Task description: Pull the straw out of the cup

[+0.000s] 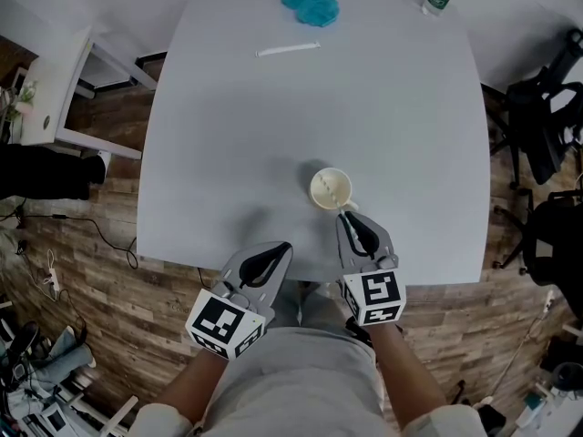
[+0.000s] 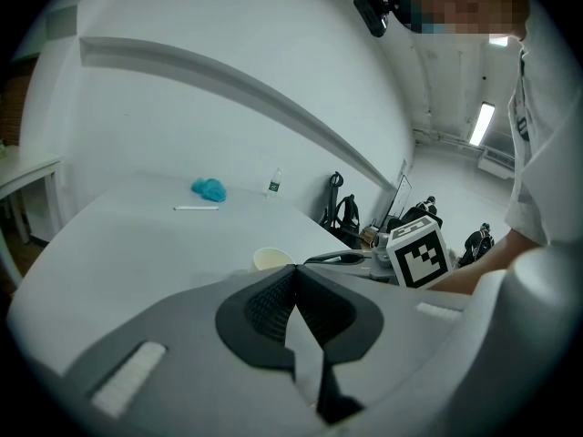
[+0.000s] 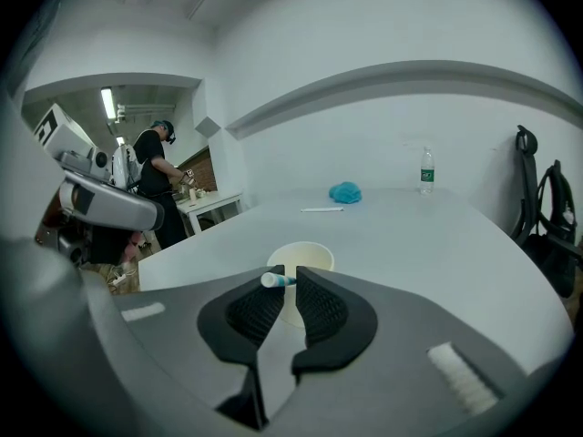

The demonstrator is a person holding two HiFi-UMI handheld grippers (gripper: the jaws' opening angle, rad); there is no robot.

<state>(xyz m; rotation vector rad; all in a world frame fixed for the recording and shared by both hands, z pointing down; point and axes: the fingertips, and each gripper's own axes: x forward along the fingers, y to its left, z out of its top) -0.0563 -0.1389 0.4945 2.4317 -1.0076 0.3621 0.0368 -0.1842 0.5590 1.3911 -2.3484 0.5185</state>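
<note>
R claw (image 3: 290, 274): grasping straw (image 3: 274, 280) at cup (image 3: 308, 254) | L claw (image 2: 294, 271): clenched, empty

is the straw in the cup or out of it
In: the straw leans over the rim of the cup, its top end pinched by the right gripper.

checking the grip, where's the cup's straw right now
In the right gripper view the straw is pinched between the fingers of the right gripper, just over the near rim of the cup.
</note>
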